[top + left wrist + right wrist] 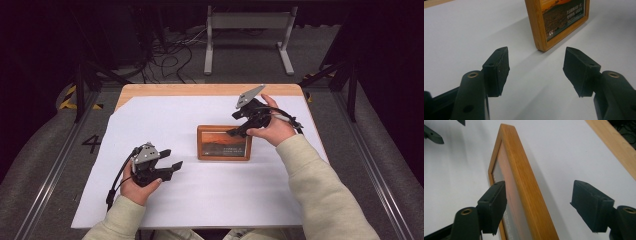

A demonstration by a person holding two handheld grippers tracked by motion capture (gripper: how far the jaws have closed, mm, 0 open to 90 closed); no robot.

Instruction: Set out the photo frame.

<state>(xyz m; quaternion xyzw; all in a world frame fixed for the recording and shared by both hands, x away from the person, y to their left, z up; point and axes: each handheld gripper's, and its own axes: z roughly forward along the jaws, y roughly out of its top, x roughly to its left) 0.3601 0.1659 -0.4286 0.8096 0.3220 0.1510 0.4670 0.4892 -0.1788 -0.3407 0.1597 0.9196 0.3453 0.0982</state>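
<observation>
Straddling a rectangular wooden picture frame [524, 185], the right gripper [539, 205] gapes.

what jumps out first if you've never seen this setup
The wooden picture frame with an orange picture, mid-table on the white sheet, catches the eye first. The right gripper reaches down at its far right edge, jaws open astride that edge without closing on it. The left gripper hangs open over bare sheet to the frame's left, pointing at it.

A wooden desk [150, 90] under a white sheet [165, 120] stands on grey carpet [45, 145]; far off, tangled cables [170, 55], a white metal stand [248, 22], darkness.
</observation>
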